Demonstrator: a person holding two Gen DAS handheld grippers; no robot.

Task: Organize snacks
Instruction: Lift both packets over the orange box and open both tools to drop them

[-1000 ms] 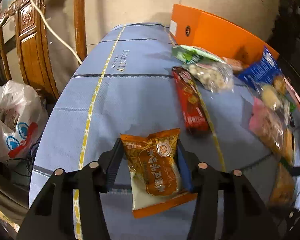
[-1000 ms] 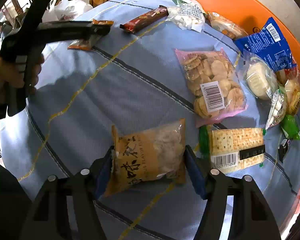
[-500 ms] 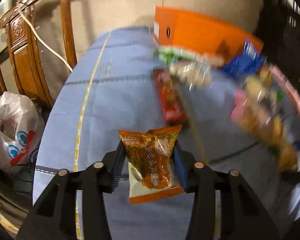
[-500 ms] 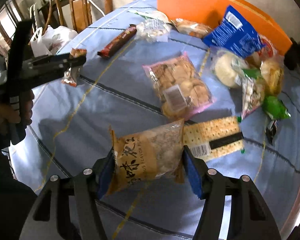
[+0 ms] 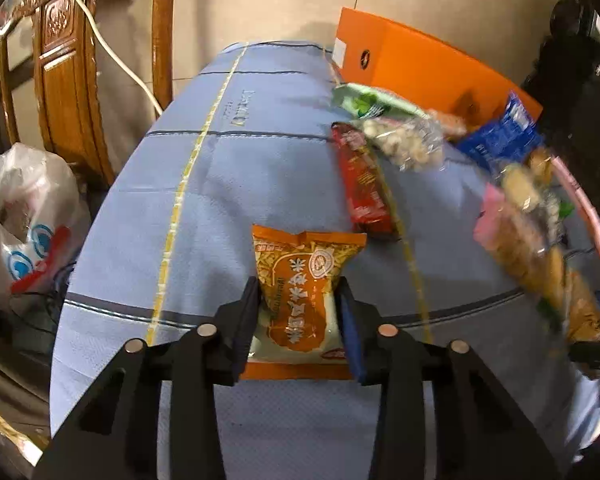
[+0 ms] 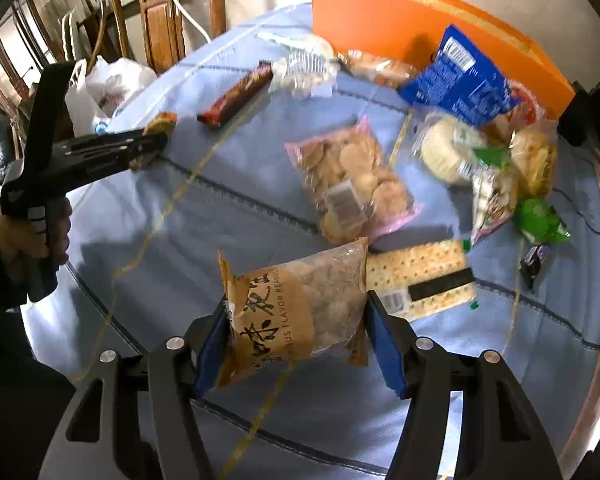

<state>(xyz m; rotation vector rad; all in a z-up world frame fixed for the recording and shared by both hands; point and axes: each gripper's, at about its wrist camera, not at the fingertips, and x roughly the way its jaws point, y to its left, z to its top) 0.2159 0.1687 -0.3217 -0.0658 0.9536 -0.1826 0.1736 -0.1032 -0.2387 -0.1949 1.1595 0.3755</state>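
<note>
My left gripper point(image 5: 298, 312) is shut on an orange rice-cracker packet point(image 5: 304, 288) and holds it above the blue tablecloth point(image 5: 228, 184). It also shows at the left of the right wrist view point(image 6: 156, 148), packet end sticking out. My right gripper point(image 6: 296, 320) is shut on a brown snack bag point(image 6: 296, 308), lifted above the cloth. An orange box point(image 6: 420, 16) stands at the table's far side. Loose snacks lie before it: a red bar point(image 5: 364, 184), a pink cookie bag point(image 6: 352, 184), a blue bag point(image 6: 460, 76), a cracker pack point(image 6: 420, 276).
A carved wooden chair point(image 5: 68, 92) and a white plastic bag point(image 5: 24, 216) stand off the table's left edge. A white cable point(image 5: 112, 52) hangs by the chair. More small packets point(image 6: 536, 220) lie at the right of the cloth.
Both grippers have risen with their packets still held. The left one swung a little back to the left; the right one moved toward the orange box.
</note>
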